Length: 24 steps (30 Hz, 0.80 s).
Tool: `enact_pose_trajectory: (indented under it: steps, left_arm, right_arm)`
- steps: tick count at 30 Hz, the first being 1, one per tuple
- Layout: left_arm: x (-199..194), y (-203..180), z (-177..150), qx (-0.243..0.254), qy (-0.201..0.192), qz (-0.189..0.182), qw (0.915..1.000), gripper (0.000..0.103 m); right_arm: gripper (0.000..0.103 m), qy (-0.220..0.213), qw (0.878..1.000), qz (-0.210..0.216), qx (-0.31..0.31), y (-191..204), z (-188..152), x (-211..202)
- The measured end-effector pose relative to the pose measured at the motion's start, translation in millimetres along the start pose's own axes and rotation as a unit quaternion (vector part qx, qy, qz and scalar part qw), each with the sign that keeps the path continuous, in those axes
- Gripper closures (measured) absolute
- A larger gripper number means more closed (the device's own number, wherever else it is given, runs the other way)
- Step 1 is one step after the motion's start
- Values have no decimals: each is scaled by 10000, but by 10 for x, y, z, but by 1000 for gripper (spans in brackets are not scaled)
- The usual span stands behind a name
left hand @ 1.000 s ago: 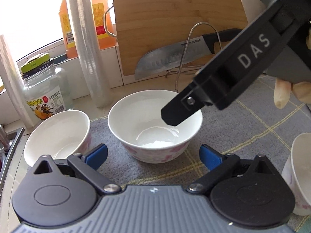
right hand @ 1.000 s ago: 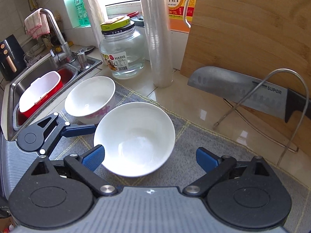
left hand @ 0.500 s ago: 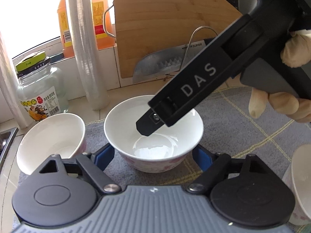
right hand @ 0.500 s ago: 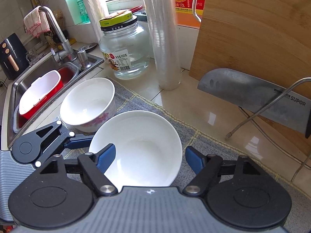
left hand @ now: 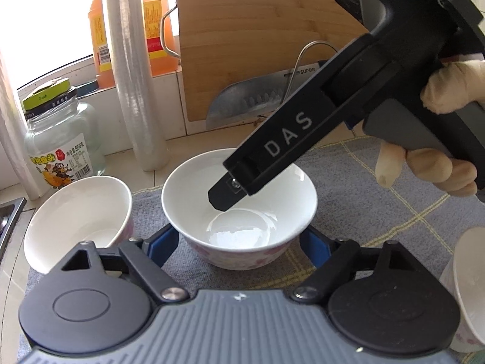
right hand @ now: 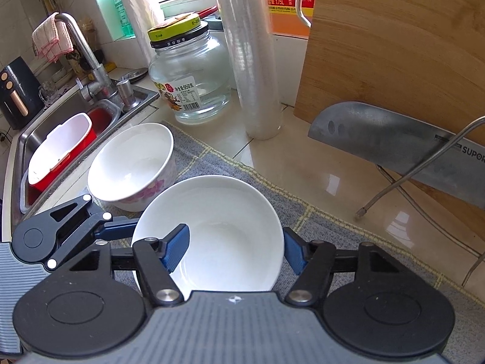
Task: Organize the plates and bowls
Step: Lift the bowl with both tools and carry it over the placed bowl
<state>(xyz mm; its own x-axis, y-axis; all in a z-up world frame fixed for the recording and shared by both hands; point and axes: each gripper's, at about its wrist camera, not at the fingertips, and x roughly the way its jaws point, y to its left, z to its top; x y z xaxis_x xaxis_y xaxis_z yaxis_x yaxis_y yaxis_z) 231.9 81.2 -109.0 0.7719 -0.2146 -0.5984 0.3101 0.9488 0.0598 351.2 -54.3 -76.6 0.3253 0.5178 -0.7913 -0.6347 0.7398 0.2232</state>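
Three white bowls with pink flowers stand on a grey checked mat (left hand: 379, 182). The middle bowl (left hand: 239, 212) sits between my left gripper's (left hand: 239, 248) blue pads, which press on its outer sides. My right gripper (right hand: 233, 251) straddles the same bowl's (right hand: 224, 230) right wall. One of its fingers (left hand: 230, 191) is down inside the bowl and the other pad (right hand: 292, 254) is against the outside of the rim, so it is shut on the wall. A second bowl (left hand: 78, 212) stands to the left, tilted. A third bowl (left hand: 469, 288) shows at the right edge.
Behind the mat stand a glass jar (right hand: 188, 82), a cling-film roll (right hand: 251, 60), a wooden cutting board (right hand: 394, 45) and a cleaver (right hand: 394, 145) on a wire rack. A sink (right hand: 39, 139) with a red-and-white tub (right hand: 60, 148) lies left. A gloved hand (left hand: 439, 166) holds the right gripper.
Both grippers have closed. The left pads came in onto the middle bowl's sides. The right gripper sank toward the bowl, and its left finger went inside the rim.
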Motion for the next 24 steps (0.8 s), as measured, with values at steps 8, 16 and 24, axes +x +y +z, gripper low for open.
enact_pose_trajectory:
  steps: [8,16,24]
  left_arm:
    - [4,1,4,-21,24,-19,10000,17]
    - [-29,-14,-7,-10,35,-87,10000,17]
    - [-172,-72,-2,69,127,-173,9997,17]
  right_arm:
    - [32,14,10000,36,14,1,17,6]
    - [32,53,9998,103,162,-15,11,-25]
    - [32,92,9996,199,184,55,-35,-164]
